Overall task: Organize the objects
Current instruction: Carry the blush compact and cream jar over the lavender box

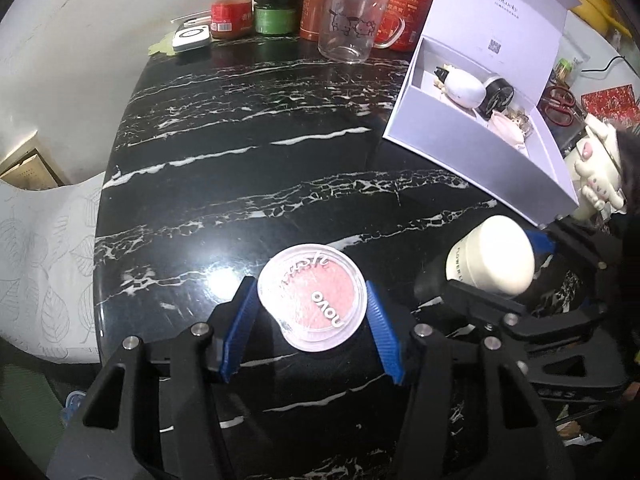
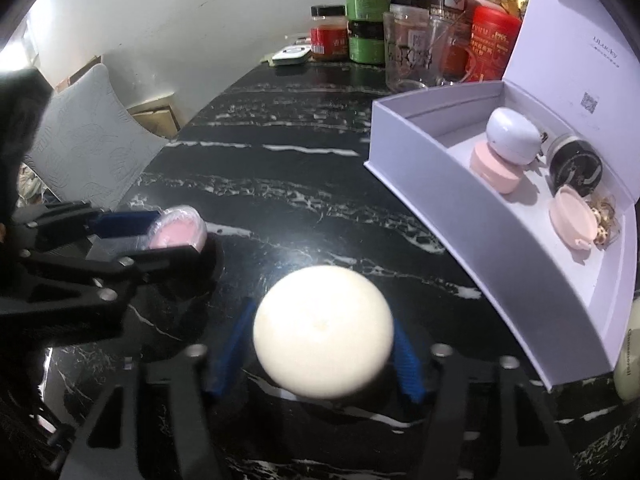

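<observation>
- The left gripper (image 1: 311, 312) holds a round pink blush compact (image 1: 312, 297) with a clear lid, its blue-padded jaws pressed to the case's two sides above the black, white-veined marble desk (image 1: 248, 184).
- In the right wrist view the same compact (image 2: 178, 228) shows at the left, tilted on edge and seemingly lifted just clear of the desk (image 2: 280, 184), though the angle leaves that uncertain.
- The right gripper (image 2: 323, 344) clamps a cream-capped bottle (image 2: 322, 330), its jaws closed on the body just below the domed cap; from the left wrist view the bottle (image 1: 494, 258) stands just right of the compact, lettering running down its side.
- An open white gift box (image 2: 460, 216) sits on the right side of the desk, lid raised at the far edge.
- Inside it lie a white egg-shaped item (image 2: 514, 136) resting on a pink round case (image 2: 494, 170), a black round case (image 2: 576, 168), a pale pink compact (image 2: 572, 222) and a gold trinket (image 2: 606, 224).
- Along the far edge stand a clear glass mug (image 1: 350, 26) with cartoon figures, green jars (image 1: 276, 0), a red-labelled jar (image 1: 231, 10) and a red tin (image 1: 404, 6).
- A grey leaf-patterned cushion (image 2: 86, 152) rests beyond the desk's left side.
</observation>
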